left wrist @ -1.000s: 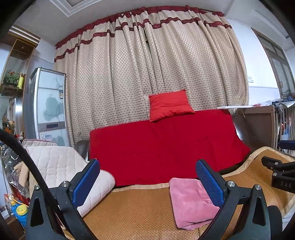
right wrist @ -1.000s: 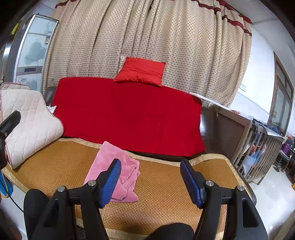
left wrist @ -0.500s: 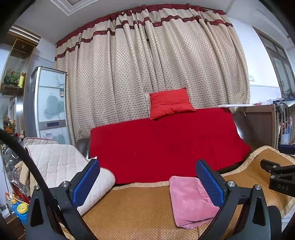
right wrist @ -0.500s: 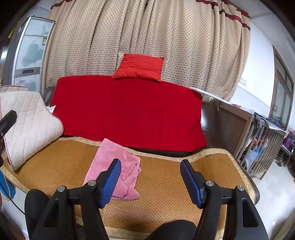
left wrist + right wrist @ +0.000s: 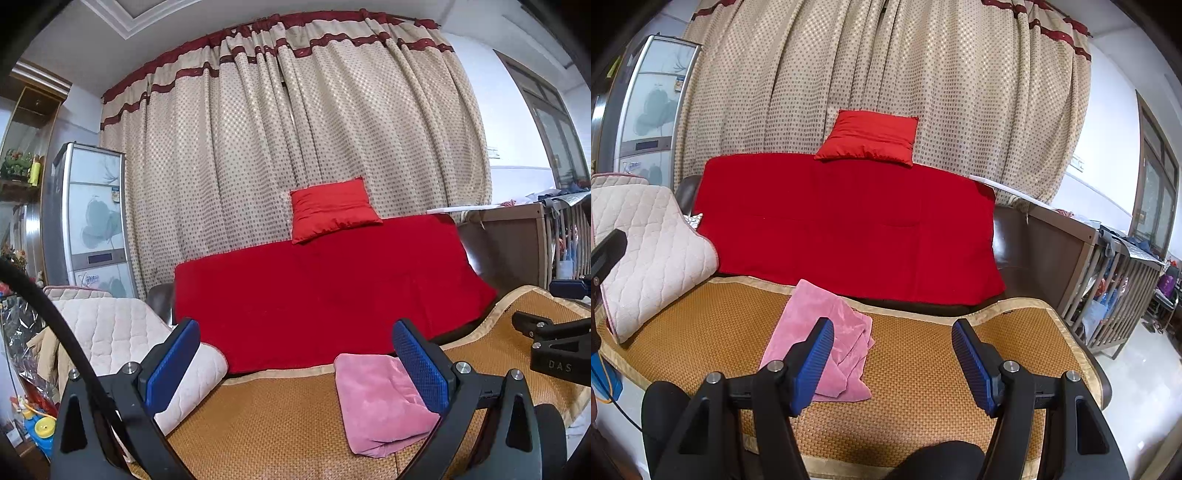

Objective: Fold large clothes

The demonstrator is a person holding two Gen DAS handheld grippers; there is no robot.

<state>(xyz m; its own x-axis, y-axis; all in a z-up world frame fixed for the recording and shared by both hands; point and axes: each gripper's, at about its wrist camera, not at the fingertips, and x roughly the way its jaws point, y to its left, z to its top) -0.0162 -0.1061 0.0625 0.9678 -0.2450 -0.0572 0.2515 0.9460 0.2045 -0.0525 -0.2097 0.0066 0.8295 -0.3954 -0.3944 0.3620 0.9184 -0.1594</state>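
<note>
Lying folded on the woven amber-brown mat with tan border [image 5: 916, 373], the pink fleecy garment [image 5: 827, 332] forms a compact rectangular bundle, its layered edges visible at the near right corner in the right wrist view. It rests flat, near the mat's rear edge, just in front of the sofa draped in a bright red cover [image 5: 849, 221].

The left gripper [image 5: 295, 365] hovers above the mat with its blue-padded jaws spread wide and nothing between them; the pink garment [image 5: 380, 402] lies below and beyond its right finger, untouched as far as can be seen. The right gripper [image 5: 892, 362] points slightly downward over the mat, jaws likewise apart and empty; its left finger overlaps the garment in the view, but contact cannot be confirmed.

A cream quilted cushion cover [image 5: 653, 254] rests on the mat's left end. A small red square pillow [image 5: 332, 210] sits on top of the sofa back, against the beige dotted curtain with maroon bands [image 5: 295, 129]. A wooden slatted cot [image 5: 1115, 288] stands to the right of the sofa.
</note>
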